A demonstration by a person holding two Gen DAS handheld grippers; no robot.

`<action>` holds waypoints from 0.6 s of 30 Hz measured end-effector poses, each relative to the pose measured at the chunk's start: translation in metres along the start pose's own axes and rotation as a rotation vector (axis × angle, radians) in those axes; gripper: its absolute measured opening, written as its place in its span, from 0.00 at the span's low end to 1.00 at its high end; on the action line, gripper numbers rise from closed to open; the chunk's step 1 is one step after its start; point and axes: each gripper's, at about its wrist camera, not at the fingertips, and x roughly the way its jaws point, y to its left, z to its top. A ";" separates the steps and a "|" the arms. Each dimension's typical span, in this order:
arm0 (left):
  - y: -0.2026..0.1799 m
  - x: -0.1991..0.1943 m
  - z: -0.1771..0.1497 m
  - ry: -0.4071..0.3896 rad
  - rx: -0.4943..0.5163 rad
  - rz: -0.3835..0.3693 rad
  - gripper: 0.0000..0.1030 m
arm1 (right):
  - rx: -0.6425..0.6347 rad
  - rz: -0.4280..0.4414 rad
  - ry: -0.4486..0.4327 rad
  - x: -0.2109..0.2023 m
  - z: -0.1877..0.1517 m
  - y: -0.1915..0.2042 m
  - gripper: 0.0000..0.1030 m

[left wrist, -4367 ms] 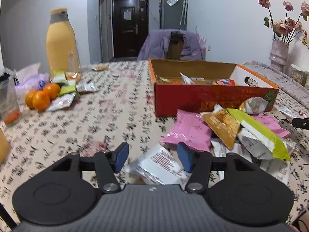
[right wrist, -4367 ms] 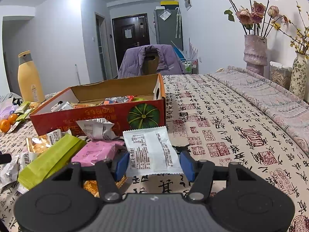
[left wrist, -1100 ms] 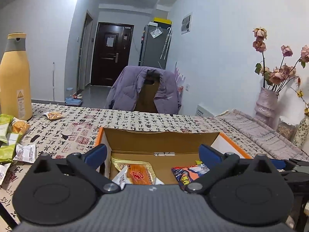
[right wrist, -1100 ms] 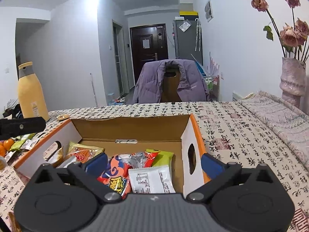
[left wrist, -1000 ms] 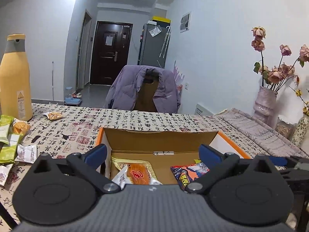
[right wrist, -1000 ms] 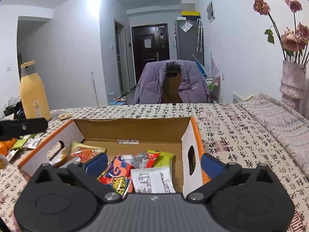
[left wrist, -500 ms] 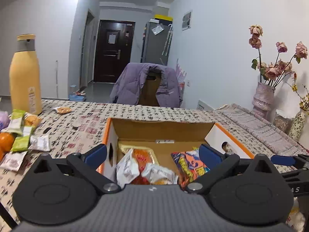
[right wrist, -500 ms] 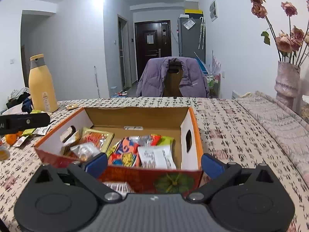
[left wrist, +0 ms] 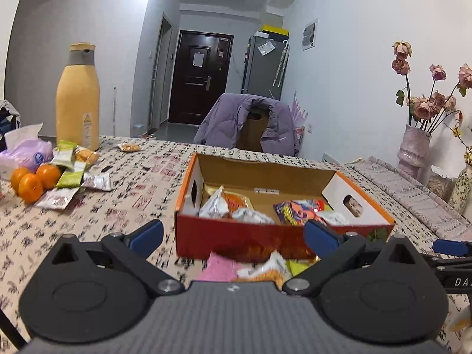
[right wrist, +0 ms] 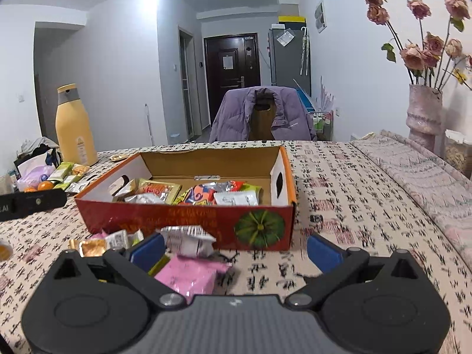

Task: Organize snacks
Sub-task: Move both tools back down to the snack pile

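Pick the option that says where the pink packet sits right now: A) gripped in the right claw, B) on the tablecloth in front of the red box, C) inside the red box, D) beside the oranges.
B: the pink packet lies on the tablecloth in front of the red box, near the open right claw, which grips nothing.

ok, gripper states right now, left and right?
Left gripper: open, holding nothing.
Right gripper: open, holding nothing, above the pink packet.
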 end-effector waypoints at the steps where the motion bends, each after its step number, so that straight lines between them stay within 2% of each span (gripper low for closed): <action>1: 0.001 -0.003 -0.004 -0.003 -0.009 -0.003 1.00 | 0.002 0.002 0.001 -0.002 -0.003 -0.001 1.00; 6: 0.002 -0.013 -0.022 0.007 -0.009 -0.010 1.00 | -0.006 0.012 0.001 -0.012 -0.018 0.000 1.00; 10: -0.002 -0.021 -0.034 -0.003 0.039 -0.010 1.00 | -0.005 0.016 -0.002 -0.016 -0.025 0.000 1.00; 18: -0.009 -0.033 -0.043 -0.024 0.085 -0.041 1.00 | -0.003 0.016 -0.001 -0.020 -0.037 0.000 1.00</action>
